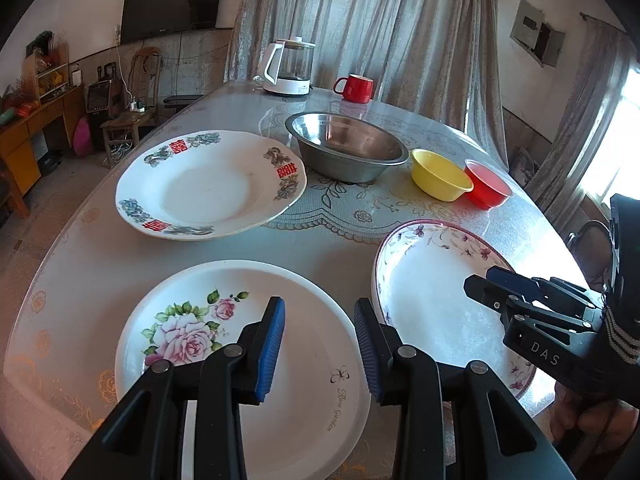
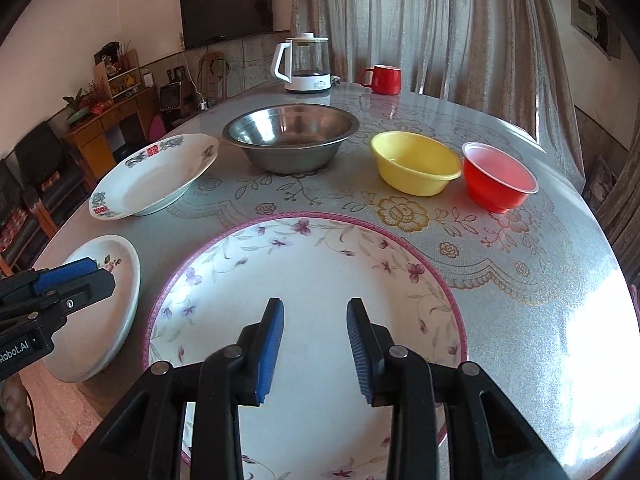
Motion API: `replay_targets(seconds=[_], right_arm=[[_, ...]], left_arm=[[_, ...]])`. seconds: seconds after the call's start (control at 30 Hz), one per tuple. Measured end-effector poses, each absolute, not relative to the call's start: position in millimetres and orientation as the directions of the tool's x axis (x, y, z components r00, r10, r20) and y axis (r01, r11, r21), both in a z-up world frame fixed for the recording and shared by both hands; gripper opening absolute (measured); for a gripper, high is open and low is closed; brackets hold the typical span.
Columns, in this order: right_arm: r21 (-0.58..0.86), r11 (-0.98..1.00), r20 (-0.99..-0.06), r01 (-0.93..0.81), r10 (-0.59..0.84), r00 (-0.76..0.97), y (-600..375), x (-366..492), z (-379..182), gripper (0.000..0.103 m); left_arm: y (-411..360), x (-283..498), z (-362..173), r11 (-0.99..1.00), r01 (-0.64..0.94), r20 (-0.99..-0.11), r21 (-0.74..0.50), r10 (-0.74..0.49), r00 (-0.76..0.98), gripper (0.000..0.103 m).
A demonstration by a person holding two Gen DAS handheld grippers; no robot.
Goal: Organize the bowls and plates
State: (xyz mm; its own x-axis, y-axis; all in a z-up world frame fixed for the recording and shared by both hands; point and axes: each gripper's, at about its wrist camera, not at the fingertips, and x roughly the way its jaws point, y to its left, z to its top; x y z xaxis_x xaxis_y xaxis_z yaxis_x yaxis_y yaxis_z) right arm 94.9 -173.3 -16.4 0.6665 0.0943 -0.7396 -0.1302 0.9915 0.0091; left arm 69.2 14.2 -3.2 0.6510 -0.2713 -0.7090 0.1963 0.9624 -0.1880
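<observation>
My left gripper [image 1: 319, 312] is open and empty above a white plate with a pink rose [image 1: 224, 344] at the table's near edge. My right gripper [image 2: 315, 312] is open and empty above a pink-rimmed plate with purple flowers [image 2: 320, 264]; that plate also shows in the left wrist view [image 1: 432, 280]. A plate with red characters [image 1: 208, 184] lies further back on the left. A steel bowl [image 1: 346, 146], a yellow bowl [image 1: 440, 174] and a red bowl [image 1: 488, 184] stand in a row behind.
A white kettle [image 1: 290, 66] and a red mug [image 1: 356, 88] stand at the table's far edge [image 1: 224, 88]. Curtains hang behind. A chair and wooden cabinets are off to the left on the floor.
</observation>
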Motion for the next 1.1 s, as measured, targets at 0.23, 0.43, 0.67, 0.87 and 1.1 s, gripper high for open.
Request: replay_targets(seconds=[0.23,0.43,0.67,0.87,1.1], right_arm=[[0.110,0.971,-0.751,-0.212,0.221,0.623,-146,114,-15,0.037],[0.162,0.958,-0.761,-0.238,0.275,0.588,-125,133,-16,0.038],[0.202,0.946,-0.768,-0.254,0.314,0.558,-110,156,-17,0.038],[0.234,0.936,-0.774,-0.264,0.343,0.532,-100,171,-18,0.038],[0.262,0.928,-0.771,-0.264,0.366,0.522,-91,187,-16,0.038]], left_arm=[[28,71,-1,0.986,0.138,-0.696,-0.092,-0.163,0.699,0.038],[45,73,2,0.994,0.091,-0.678,-0.054,-0.103,0.728,0.041],[60,76,-1,0.998,0.052,-0.680,-0.038,-0.064,0.731,0.042],[68,78,-3,0.999,0.034,-0.677,-0.027,-0.043,0.735,0.043],[79,84,-9,0.999,0.024,-0.688,-0.046,-0.049,0.724,0.050]])
